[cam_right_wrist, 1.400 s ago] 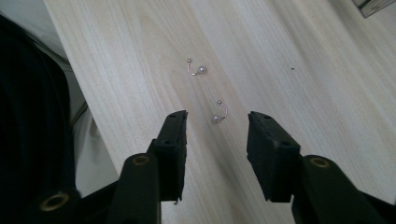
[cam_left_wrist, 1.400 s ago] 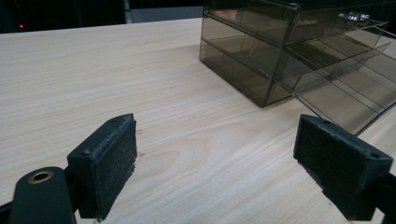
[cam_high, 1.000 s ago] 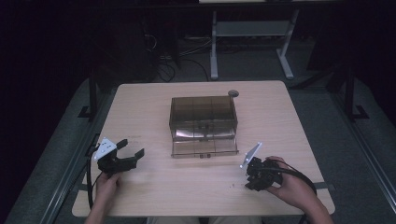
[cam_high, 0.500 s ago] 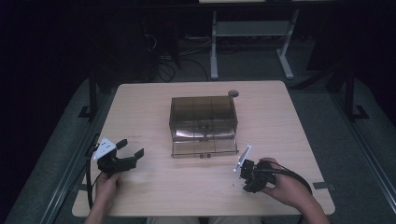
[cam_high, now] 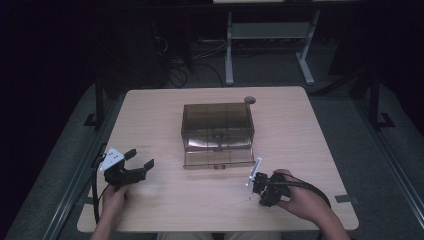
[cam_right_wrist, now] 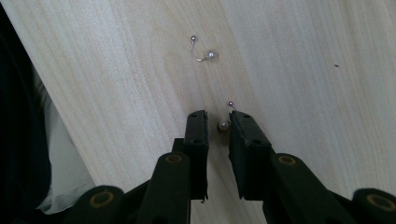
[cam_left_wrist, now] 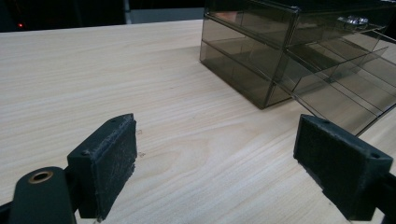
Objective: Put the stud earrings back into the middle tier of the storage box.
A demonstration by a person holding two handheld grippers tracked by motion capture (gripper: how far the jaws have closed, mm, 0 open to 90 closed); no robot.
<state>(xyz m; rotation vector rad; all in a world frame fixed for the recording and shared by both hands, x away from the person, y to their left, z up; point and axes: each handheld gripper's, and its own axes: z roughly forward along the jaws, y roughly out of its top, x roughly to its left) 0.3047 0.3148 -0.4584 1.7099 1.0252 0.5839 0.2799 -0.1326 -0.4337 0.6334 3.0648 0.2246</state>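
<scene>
A pearl earring [cam_right_wrist: 223, 125] lies on the wooden table [cam_right_wrist: 289, 56] between the jaws of my right gripper [cam_right_wrist: 218, 116]. The jaws have just been closing. They stand narrow, with a small gap left beside the pearl. A second pearl earring [cam_right_wrist: 201, 52] with a curved wire lies just beyond the tips. In the high view my right gripper [cam_high: 256, 191] points down at the table near the front right. My left gripper [cam_high: 141, 158] rests at the front left, wide open with nothing between its pads [cam_left_wrist: 114, 158].
A smoky clear drawer box [cam_high: 218, 127] stands mid-table with its bottom drawer [cam_high: 220, 159] pulled out toward me, close to the right gripper. A small round object [cam_high: 249, 100] sits behind the box. The table's front edge runs near both hands.
My right hand has shifted slightly left and tipped its gripper down onto the table in front of the open drawer. The left gripper has not moved.
</scene>
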